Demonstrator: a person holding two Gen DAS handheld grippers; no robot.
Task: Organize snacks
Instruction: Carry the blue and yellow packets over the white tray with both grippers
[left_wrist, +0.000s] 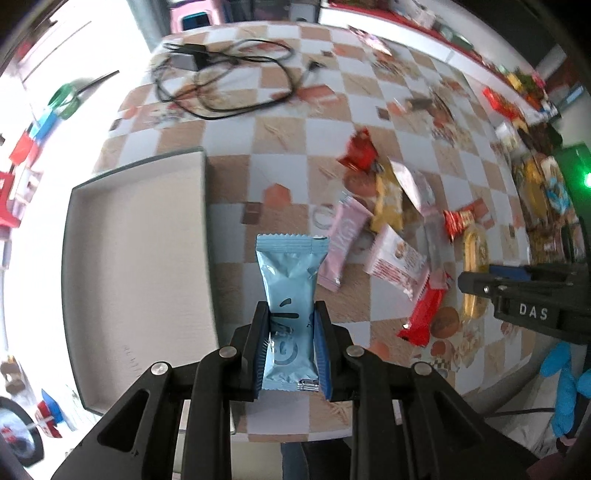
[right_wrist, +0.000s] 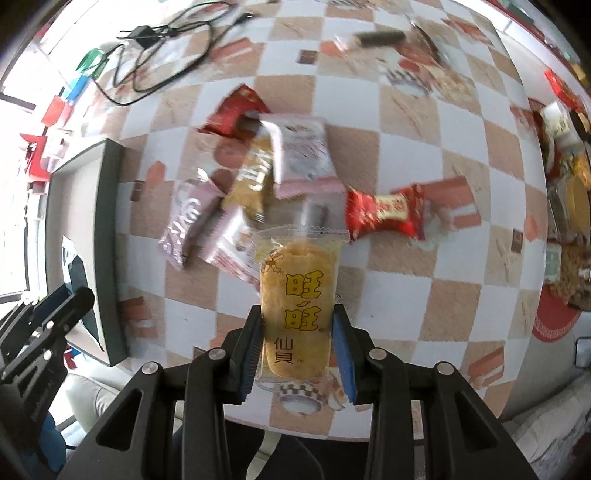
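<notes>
My left tongs (left_wrist: 291, 350) pinch a pale-blue packet (left_wrist: 290, 291) beside the tray (left_wrist: 136, 266); my right tongs (right_wrist: 299, 347) pinch a yellow cracker pack (right_wrist: 299, 295), seemingly above the worktop (right_wrist: 424, 258).

Checkered tablecloth (left_wrist: 284, 122) in tan and white squares, with little printed food pictures here and there. Tangled black cable (left_wrist: 221, 79) near the far edge, hooked to a black power adapter (left_wrist: 188, 59). Same cable (right_wrist: 166, 48) and adapter (right_wrist: 142, 35) up in the top left of the right wrist view. Green roll of tape (left_wrist: 64, 99) off past the table on the left, next to some blurry red and blue stuff.
</notes>
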